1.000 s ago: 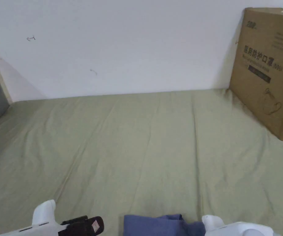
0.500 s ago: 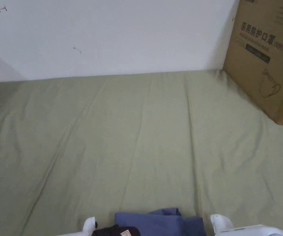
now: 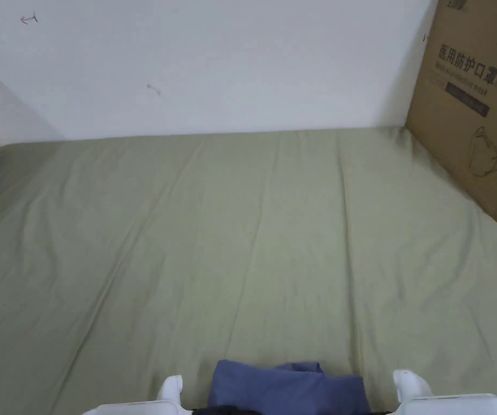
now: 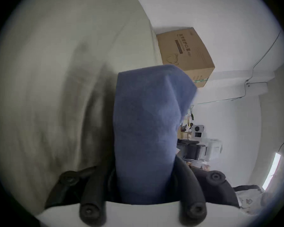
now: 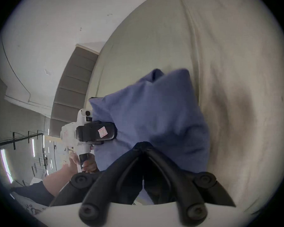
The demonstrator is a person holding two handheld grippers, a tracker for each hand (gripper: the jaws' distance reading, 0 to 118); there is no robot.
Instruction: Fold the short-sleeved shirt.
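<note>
Head view: a blue shirt (image 3: 290, 388), bunched into a compact bundle, sits at the near edge of an olive-green sheet (image 3: 253, 243), between the white housings of the left gripper (image 3: 169, 397) and the right gripper (image 3: 412, 392). A cardboard box (image 3: 477, 108) stands at the far right of the sheet against the white wall (image 3: 215, 65). Left gripper view: the shirt fills the gap between the two black jaws, which stand apart with the cloth wedged between them; both jaws appear to press on the fabric, one on each side. The shirt rises from the jaws as a thick upright fold, with the box beyond it and the other gripper's housing partly visible past the cloth. Right gripper view: the two jaws meet at their tips, closed on a fold of the shirt at its near edge. In this view the left gripper (image 5: 95, 133) lies against the far side of the bundle, held by a hand (image 5: 84, 163). A grey headboard (image 5: 72, 89) stands at the end of the sheet.
</note>
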